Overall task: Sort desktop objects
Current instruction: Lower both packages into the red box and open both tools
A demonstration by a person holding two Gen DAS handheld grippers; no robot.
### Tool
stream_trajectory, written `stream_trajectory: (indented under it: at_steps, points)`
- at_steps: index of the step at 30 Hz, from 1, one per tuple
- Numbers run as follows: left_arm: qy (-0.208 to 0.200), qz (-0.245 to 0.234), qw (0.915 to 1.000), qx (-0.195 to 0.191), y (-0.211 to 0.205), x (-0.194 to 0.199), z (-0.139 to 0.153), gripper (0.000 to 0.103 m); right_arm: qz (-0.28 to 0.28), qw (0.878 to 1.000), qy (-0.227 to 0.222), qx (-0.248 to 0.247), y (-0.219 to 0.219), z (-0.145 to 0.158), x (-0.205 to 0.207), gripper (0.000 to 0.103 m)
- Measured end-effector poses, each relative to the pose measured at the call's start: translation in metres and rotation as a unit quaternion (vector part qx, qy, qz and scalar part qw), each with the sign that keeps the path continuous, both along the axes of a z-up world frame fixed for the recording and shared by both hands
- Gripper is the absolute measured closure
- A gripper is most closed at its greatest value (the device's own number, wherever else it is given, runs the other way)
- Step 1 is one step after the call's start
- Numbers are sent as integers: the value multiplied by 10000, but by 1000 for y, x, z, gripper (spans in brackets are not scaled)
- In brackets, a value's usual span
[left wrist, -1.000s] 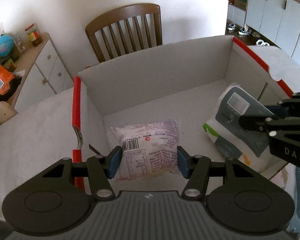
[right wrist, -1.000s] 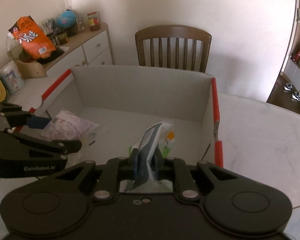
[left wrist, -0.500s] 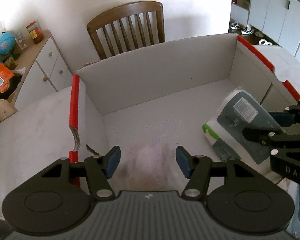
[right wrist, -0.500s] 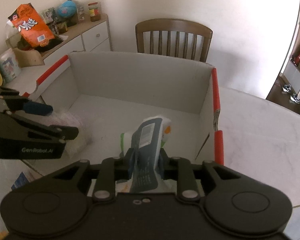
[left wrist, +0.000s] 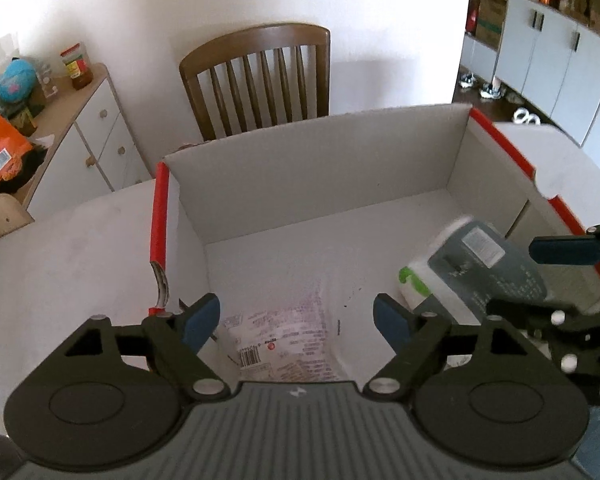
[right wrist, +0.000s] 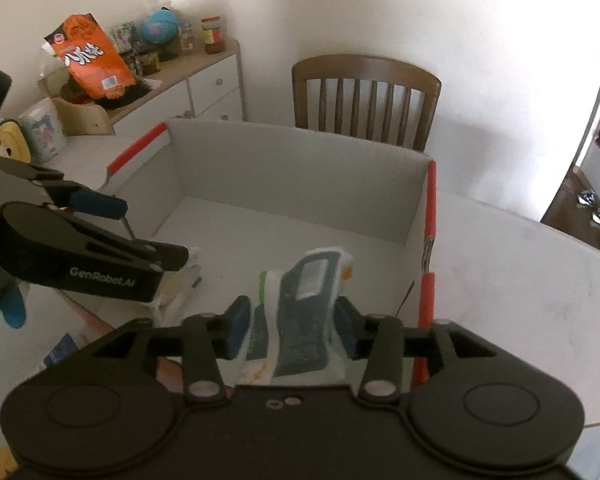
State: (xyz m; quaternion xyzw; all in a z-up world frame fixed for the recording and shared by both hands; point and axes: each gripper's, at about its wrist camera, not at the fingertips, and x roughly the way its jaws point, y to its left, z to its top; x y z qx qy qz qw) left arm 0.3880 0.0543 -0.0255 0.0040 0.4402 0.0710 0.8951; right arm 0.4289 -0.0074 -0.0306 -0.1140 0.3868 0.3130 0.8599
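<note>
Over a white, red-edged cardboard box (left wrist: 320, 184) on the desk: left gripper (left wrist: 296, 316), jaws opening, clear of the blurred clear-plastic printed packet (left wrist: 284, 340) below; right gripper (right wrist: 292, 320), jaws opening around the grey-and-white pouch (right wrist: 304, 312). Packet mostly hidden in right view.

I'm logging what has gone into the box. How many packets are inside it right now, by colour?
White and purple packet: 1
Grey, white and green packet: 1
Total in the cardboard box: 2
</note>
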Motion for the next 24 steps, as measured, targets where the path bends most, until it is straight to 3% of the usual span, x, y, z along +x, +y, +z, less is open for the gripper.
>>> stream_trajectory:
  at_steps: [2,8,24]
  points:
    - [-15,0,10000,-36,0,-2,2,18,32,10000,2,50,-1,3,-2,34]
    - [-227,-77,9997,53,-5,-9,10,0,168,9997,-89,131,-1,11,-11,23]
    - [-498,-117,9987,-42,-12,-31,39,0,-66,9992,-330,206,-18,37,-35,20]
